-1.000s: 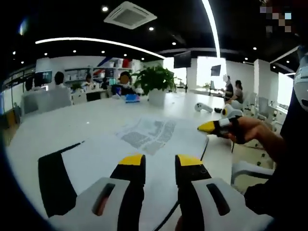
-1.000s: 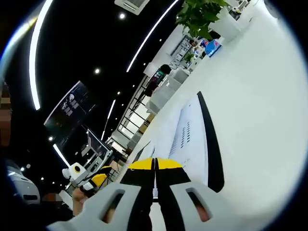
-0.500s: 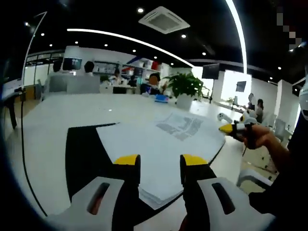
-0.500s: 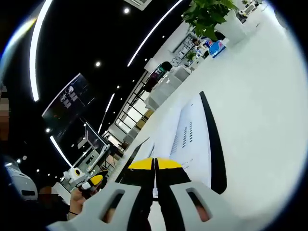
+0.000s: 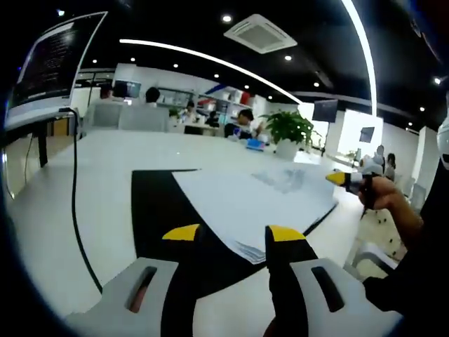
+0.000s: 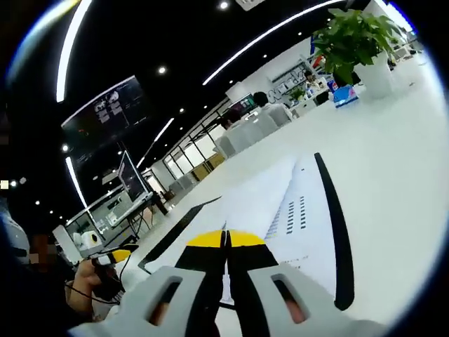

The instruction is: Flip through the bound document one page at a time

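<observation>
The bound document (image 5: 259, 203) lies open on the white table, white pages over a wide black cover (image 5: 154, 217). My left gripper (image 5: 233, 233) hovers open just short of the document's near corner, nothing between its yellow-tipped jaws. At the far right a hand holds my right gripper (image 5: 339, 178) by the page's far edge. In the right gripper view, the right gripper (image 6: 226, 240) is shut, seemingly on the edge of a printed page (image 6: 295, 210) with a black border (image 6: 337, 232). The left gripper (image 6: 116, 255) shows small at lower left, in a hand.
A potted plant (image 5: 289, 130) stands far back on the table (image 5: 84, 161), also seen as a plant (image 6: 354, 42) at upper right. A black cable (image 5: 74, 196) runs down the left side under a monitor (image 5: 52, 60). People sit at desks behind.
The left gripper view has swung left, bringing the black cover in front of its jaws. The right gripper view has rolled more level. Right jaws stay shut, left jaws stay open.
</observation>
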Available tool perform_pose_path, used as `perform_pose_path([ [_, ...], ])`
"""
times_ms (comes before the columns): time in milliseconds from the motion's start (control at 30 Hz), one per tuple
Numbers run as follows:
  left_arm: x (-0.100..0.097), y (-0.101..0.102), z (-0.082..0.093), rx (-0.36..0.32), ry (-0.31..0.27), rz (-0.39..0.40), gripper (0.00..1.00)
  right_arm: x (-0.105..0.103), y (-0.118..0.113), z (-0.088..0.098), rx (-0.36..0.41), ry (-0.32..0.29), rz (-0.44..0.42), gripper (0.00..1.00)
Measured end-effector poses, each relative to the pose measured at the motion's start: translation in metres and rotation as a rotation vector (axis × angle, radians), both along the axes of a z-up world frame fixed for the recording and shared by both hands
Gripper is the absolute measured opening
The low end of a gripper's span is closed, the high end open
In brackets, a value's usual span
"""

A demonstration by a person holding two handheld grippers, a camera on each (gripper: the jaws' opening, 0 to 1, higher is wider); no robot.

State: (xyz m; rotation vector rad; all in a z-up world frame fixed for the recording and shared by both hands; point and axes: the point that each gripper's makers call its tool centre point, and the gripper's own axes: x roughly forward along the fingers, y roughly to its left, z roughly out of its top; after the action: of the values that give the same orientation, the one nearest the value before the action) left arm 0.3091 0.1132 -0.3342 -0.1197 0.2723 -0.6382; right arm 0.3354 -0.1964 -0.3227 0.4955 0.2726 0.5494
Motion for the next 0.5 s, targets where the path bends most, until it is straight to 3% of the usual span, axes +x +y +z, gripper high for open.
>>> perform_pose_path([
  [267, -0.006, 0.002, -0.004, 0.004, 0.001, -0.003, 0.40, -0.001, 0.021, 0.006, -0.129, -0.063, 0.028, 0.02],
  [500, -0.016, 0.023, -0.010, 0.020, 0.010, 0.033, 0.40, -0.005, 0.036, 0.015, -0.282, -0.155, 0.027, 0.02],
])
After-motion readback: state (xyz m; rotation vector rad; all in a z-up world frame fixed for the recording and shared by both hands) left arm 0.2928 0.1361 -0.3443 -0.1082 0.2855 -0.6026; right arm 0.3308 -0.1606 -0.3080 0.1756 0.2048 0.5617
